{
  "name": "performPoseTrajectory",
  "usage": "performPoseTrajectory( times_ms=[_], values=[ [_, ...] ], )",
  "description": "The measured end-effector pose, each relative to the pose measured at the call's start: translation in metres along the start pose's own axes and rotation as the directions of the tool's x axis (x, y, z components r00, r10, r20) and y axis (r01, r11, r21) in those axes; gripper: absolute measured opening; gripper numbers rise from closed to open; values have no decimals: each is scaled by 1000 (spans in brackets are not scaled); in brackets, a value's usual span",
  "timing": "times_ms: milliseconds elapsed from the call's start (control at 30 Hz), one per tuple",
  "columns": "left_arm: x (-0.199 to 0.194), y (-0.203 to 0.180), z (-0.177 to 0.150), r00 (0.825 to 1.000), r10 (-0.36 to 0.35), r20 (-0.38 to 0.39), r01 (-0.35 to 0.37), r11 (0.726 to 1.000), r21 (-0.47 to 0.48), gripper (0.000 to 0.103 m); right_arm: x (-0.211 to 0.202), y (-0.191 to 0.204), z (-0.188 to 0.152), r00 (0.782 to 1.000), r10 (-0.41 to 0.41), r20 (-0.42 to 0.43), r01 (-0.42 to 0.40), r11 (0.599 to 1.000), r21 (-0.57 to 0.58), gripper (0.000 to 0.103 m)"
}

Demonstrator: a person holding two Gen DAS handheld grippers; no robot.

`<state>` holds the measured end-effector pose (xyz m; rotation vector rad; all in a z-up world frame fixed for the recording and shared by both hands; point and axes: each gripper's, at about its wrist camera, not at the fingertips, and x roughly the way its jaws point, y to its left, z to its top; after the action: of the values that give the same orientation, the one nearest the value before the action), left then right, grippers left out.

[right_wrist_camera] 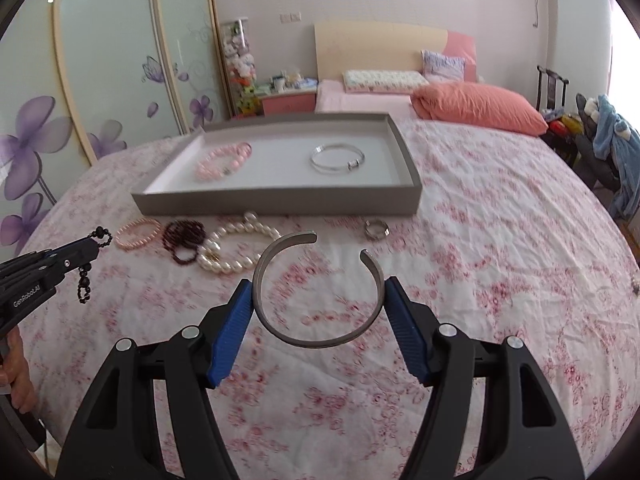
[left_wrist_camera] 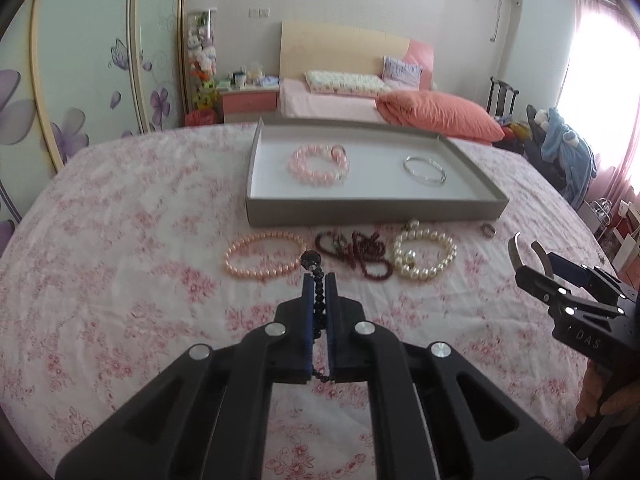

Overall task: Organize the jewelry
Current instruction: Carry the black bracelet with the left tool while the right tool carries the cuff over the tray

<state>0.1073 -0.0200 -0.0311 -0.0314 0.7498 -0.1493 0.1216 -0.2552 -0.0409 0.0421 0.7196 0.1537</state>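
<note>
While the black bead bracelet (left_wrist_camera: 319, 285) sits pinched between the left gripper (left_wrist_camera: 319, 280) fingers, part of it pokes out past the tips and the rest dangles below, partly hidden by the blue pads. The right gripper (right_wrist_camera: 319, 286) has its fingers spread wide but pressed on both sides of an open silver cuff bangle (right_wrist_camera: 316, 292), held above the bed (right_wrist_camera: 500, 264), gap facing away.

Just ahead on the floral bedspread there's a row: a pink pearl bracelet (left_wrist_camera: 262, 255), a dark red bead strand (left_wrist_camera: 354, 254) bunched up so its shape is hard to read, a white pearl bracelet (left_wrist_camera: 425, 254), and a small ring (right_wrist_camera: 377, 229) off to the right. Behind them is the grey tray (left_wrist_camera: 372, 209), with a pink bead bracelet (left_wrist_camera: 318, 165) and a thin silver bangle (left_wrist_camera: 425, 170) lying well apart inside.
</note>
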Motion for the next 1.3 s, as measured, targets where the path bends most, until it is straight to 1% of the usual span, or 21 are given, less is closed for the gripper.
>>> performPoseTrajectory(
  times_ms=[100, 367, 533, 700, 900, 1000, 1200, 1300],
  values=[
    [-5, -5, 2, 1000, 1, 21, -2, 1000, 9, 6, -5, 6, 2, 1000, 0, 29, 1, 1000, -18, 66],
    [-8, -7, 3, 999, 11, 32, -12, 1000, 10, 6, -11, 7, 1, 999, -1, 50, 2, 1000, -21, 66],
    [-15, -9, 8, 997, 27, 66, -28, 1000, 14, 6, -20, 10, 6, 995, -7, 101, 10, 1000, -26, 66],
    [-24, -14, 14, 992, 35, 118, -39, 999, 26, 6, -35, 16, 16, 981, -9, 191, 19, 999, -51, 66],
    [-30, -22, 22, 985, 40, 165, -48, 998, 44, 6, -46, 23, 27, 962, -13, 272, 35, 996, -77, 66],
    [-31, -24, 24, 982, 45, 182, -54, 998, 44, 6, -49, 24, 31, 955, -15, 296, 41, 996, -81, 66],
    [-30, -26, 30, 979, 50, 199, -61, 997, 53, 6, -47, 23, 37, 949, -15, 315, 42, 996, -81, 66],
    [-28, -26, 37, 976, 51, 212, -64, 996, 57, 6, -43, 22, 46, 943, -19, 333, 49, 995, -83, 67]
  ],
)
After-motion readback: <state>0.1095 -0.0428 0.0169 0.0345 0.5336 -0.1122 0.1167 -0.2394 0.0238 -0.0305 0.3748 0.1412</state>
